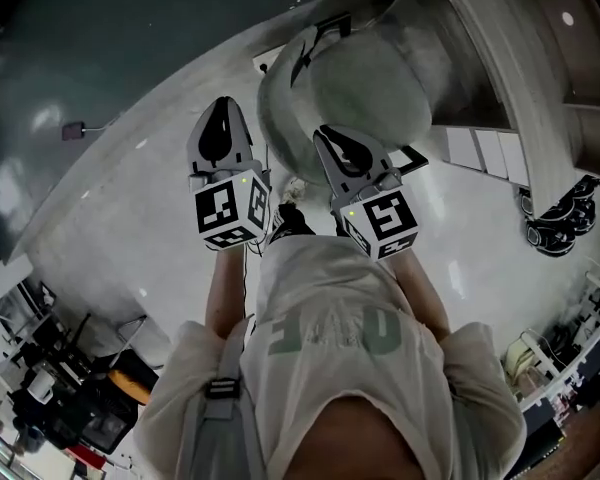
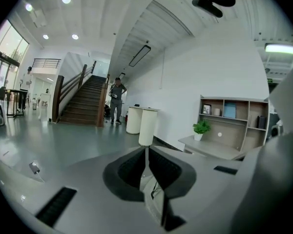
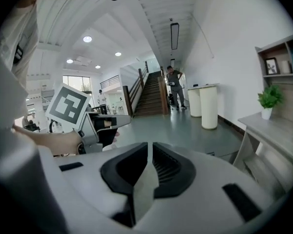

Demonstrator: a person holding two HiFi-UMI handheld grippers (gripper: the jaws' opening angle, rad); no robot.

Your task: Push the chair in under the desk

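Observation:
In the head view a pale grey padded chair (image 1: pixel 345 88) stands just ahead of me on the light floor. The long grey desk (image 1: pixel 500 78) runs past it at the upper right, and the chair sits out from its edge. My left gripper (image 1: pixel 220 108) and right gripper (image 1: pixel 325 133) are held side by side at chest height, pointing toward the chair. Both have their jaws together with nothing between them, as the left gripper (image 2: pixel 146 152) and right gripper (image 3: pixel 149 147) show in their own views. The desk (image 3: pixel 276 130) shows at the right of the right gripper view. I cannot tell whether either gripper touches the chair.
A staircase (image 2: pixel 85 99), a standing person (image 2: pixel 117 99) and white round columns (image 2: pixel 146 126) lie ahead. A shelf unit with a potted plant (image 2: pixel 201 129) sits above the desk. A black wheeled base (image 1: pixel 555 223) is at the right; clutter (image 1: pixel 70 398) is at lower left.

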